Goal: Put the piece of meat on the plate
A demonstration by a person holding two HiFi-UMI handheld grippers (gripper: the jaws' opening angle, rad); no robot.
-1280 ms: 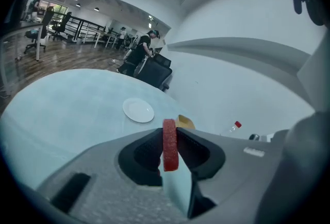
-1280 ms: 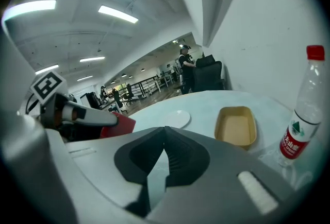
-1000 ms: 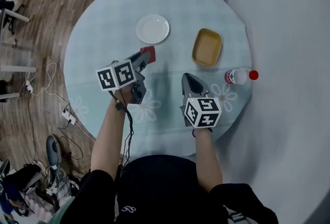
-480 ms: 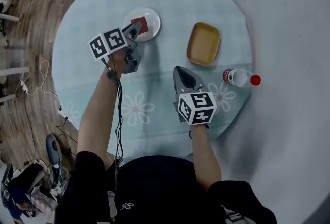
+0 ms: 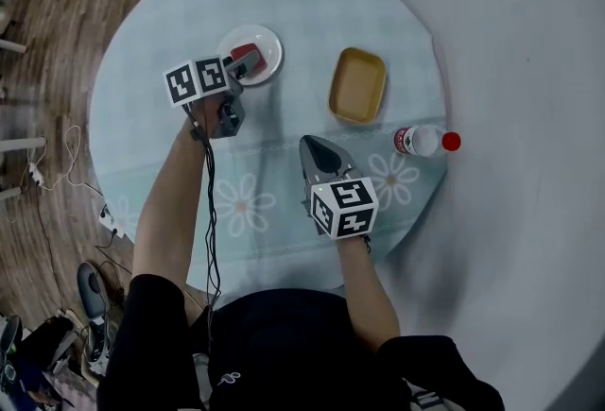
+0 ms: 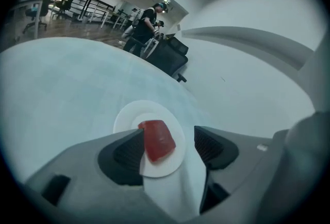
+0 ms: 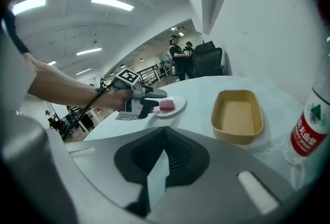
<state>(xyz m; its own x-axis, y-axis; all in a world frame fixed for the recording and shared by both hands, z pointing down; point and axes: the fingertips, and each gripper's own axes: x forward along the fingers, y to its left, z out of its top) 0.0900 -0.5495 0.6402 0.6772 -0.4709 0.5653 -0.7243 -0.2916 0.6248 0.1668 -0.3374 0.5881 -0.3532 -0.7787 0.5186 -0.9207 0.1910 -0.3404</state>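
The red piece of meat [image 6: 156,139] lies on the small white plate [image 6: 128,117] at the far left of the round table. My left gripper [image 6: 171,147] reaches over the plate's near edge, its jaws opening. The meat sits between them, close against the left pad, with a clear gap to the right pad. From above, the meat [image 5: 244,53] rests on the plate [image 5: 267,45] just past the left gripper [image 5: 248,69]. My right gripper [image 5: 309,146] hovers over the middle of the table, shut and holding nothing. The right gripper view shows the meat [image 7: 166,106] and the left gripper [image 7: 138,95] from the side.
A shallow yellow tray [image 5: 357,85] stands right of the plate and holds nothing. A plastic bottle with a red cap [image 5: 423,141] lies near the table's right edge. The table carries a pale blue cloth [image 5: 170,12] with flower prints. People stand far across the room.
My left gripper carried the meat away from me to the plate and lowered it there, and its jaws have now spread apart. The right gripper has barely moved.
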